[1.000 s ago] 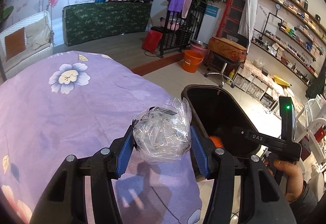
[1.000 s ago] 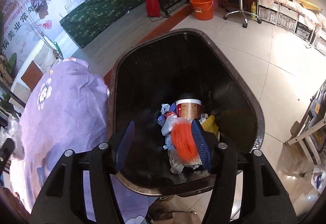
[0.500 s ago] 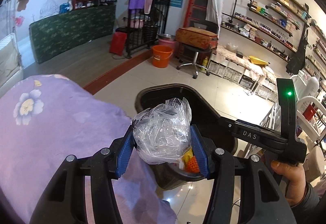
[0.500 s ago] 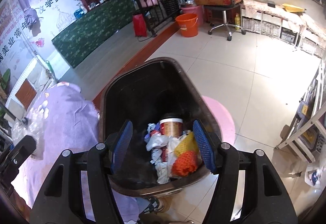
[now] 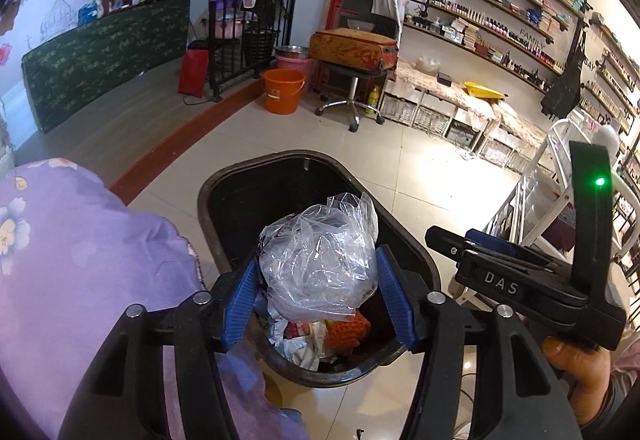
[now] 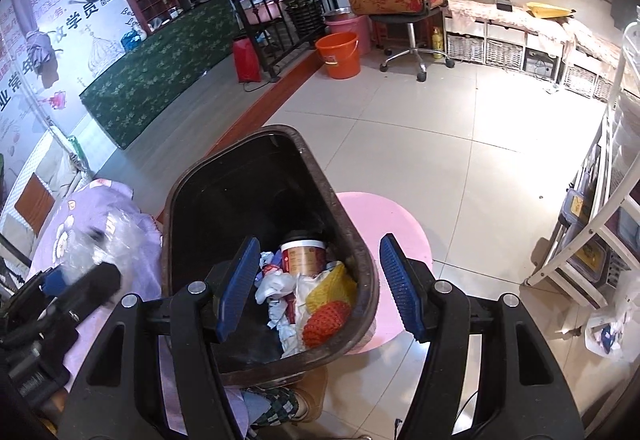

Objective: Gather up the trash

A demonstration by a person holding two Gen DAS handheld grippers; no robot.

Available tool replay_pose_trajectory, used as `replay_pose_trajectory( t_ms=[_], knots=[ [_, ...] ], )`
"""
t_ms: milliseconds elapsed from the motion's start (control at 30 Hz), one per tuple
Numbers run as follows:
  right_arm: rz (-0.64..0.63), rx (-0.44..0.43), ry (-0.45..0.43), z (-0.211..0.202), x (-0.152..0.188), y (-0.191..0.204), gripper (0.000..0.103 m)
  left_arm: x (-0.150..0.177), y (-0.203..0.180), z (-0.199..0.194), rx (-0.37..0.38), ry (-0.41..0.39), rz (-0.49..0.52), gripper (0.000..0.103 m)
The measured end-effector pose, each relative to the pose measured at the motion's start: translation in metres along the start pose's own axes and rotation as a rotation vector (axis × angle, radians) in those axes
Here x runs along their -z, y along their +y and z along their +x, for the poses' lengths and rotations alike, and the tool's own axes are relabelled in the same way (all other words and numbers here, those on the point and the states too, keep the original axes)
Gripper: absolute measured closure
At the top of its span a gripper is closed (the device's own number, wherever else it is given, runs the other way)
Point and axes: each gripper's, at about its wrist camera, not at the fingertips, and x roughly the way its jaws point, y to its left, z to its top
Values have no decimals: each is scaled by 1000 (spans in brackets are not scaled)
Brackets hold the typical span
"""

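Note:
My left gripper (image 5: 318, 296) is shut on a crumpled clear plastic bag (image 5: 320, 264) and holds it over the near part of the black trash bin (image 5: 224, 183). In the bin lie an orange net (image 5: 346, 328) and white wrappers. In the right wrist view my right gripper (image 6: 318, 288) is open and empty above the bin's (image 6: 360, 248) near right rim. Inside the bin are a paper cup (image 6: 302, 254), a yellow wrapper (image 6: 332, 286) and the orange net (image 6: 326, 322). The left gripper with the bag (image 6: 96, 240) shows blurred at the left.
A purple flowered cloth (image 5: 80, 248) covers the surface left of the bin. A pink stool (image 6: 380, 215) stands just right of the bin. An orange bucket (image 6: 338, 53), a wheeled stool (image 6: 404, 35) and a white rack (image 6: 592, 224) stand on the tiled floor.
My left gripper carried the plastic bag from over the purple cloth to above the bin. My right gripper let the orange net fall into the bin, opened, and pulled back upward.

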Motion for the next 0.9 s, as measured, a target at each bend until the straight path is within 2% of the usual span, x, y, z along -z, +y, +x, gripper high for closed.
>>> replay_pose_trajectory(
  t_ms=[33, 100, 200, 267, 433, 600, 667, 767, 900],
  knots=[
    [0, 3, 1, 0, 0, 0, 40, 0, -2, 2, -2, 7, 12, 38],
    [0, 10, -1, 0, 0, -1, 40, 2, -6, 3, -10, 6, 35, 18],
    [-4, 22, -6, 0, -2, 0, 37, 6, -8, -4, -31, -34, 67, 8],
    [-2, 26, -16, -1, -3, 1, 27, 8, -6, -11, -48, -48, 84, 7],
    [-31, 30, -34, -4, -2, 11, 27, 14, 2, -27, -77, -86, 70, 6],
    [-72, 42, -77, -12, 0, 29, 18, 22, 18, -53, -136, -138, 38, 6],
    [-101, 48, -93, -15, 1, 39, 17, 27, 25, -66, -177, -163, 33, 6],
    [-130, 52, -110, -20, 7, 57, 8, 36, 38, -86, -247, -200, 17, 6],
    [-182, 41, -152, -31, 19, 88, 6, 51, 58, -115, -330, -236, -37, 6]
  ],
)
